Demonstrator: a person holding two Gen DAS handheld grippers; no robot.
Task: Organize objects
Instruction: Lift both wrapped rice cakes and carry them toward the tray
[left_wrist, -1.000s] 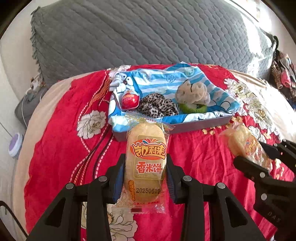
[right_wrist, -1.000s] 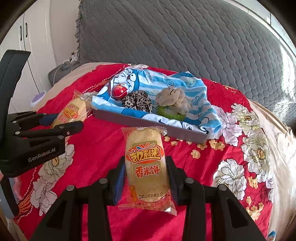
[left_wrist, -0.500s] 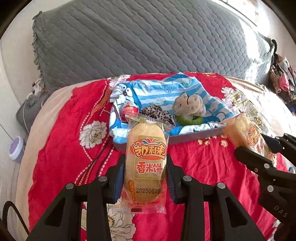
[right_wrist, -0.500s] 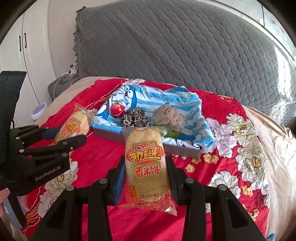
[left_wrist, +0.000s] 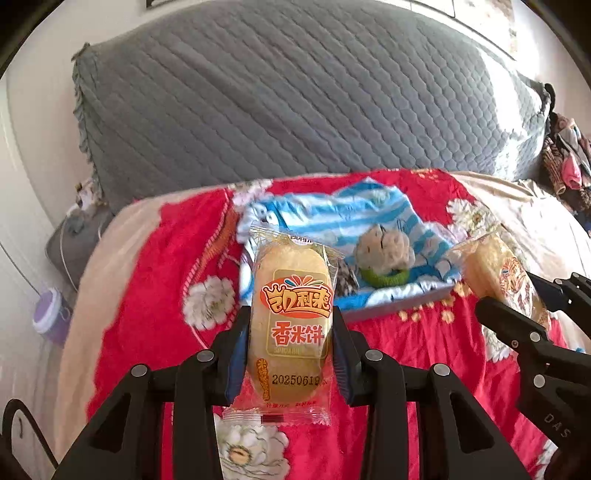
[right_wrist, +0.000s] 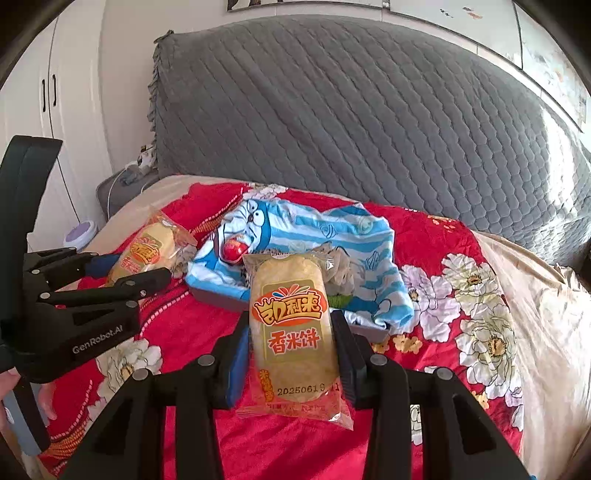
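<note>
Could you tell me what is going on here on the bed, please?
A person is tidying with two handheld tongs. The left tongs are shut on one rice cracker packet, and the right tongs are shut on a second packet. Both packets hang above the red floral bedspread, short of the tray lined with a blue striped cloth, which already holds several small items.

Red floral bedspread, grey quilted headboard

Glossy plastic snack wrapper; matt quilted cloth headboard
</note>
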